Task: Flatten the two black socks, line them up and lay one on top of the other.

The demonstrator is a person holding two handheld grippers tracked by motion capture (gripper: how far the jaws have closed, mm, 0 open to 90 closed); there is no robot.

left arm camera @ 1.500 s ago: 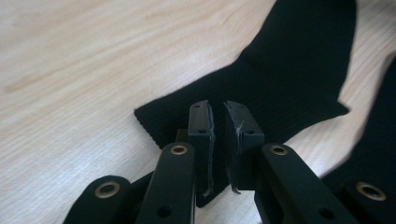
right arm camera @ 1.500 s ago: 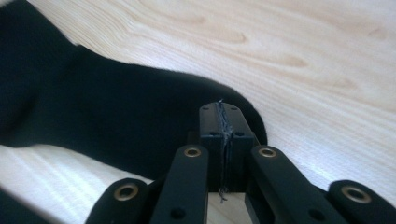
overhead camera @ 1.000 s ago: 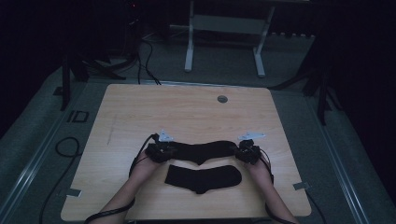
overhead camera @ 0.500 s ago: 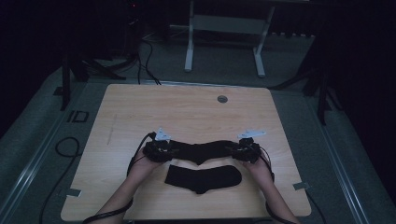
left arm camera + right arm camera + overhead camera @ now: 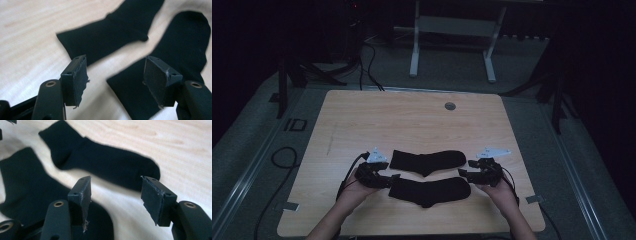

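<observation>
We see two black socks lying flat on the wooden table, both with their long axes running left to right: the far sock and, just nearer us, the near sock. Our left gripper sits at the near sock's left end and our right gripper at its right end, each with jaws spread wide and holding nothing. Each hand is thus nearest its own end, the sock stretching between the two.

Near sock runs off frame; far sock edges blurred
</observation>
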